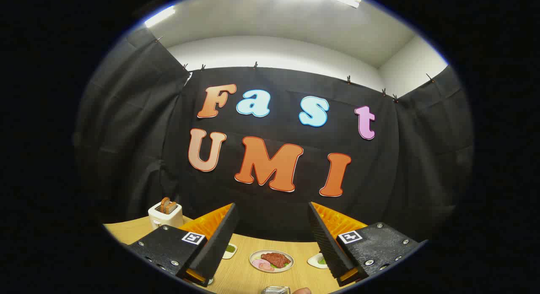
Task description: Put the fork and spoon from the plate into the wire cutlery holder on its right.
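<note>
Staged recording booth, dressed as a dining or kitchen setting. Black cloth (135, 129) clipped up as walls on the left, far and right sides; plain white wall (278, 53) and ceiling with strip lights (160, 16) above the cloth line. Light wood-grain surface (240, 273) carries a white toaster (165, 214) with bread in its slots at far left, a plate of food (271, 260) in the middle, and small white dishes (230, 250) with green contents either side of it.

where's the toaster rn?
In the gripper view, the toaster stands on the wooden table against the booth's black wall, beyond the open gripper on its left-finger side.
</note>
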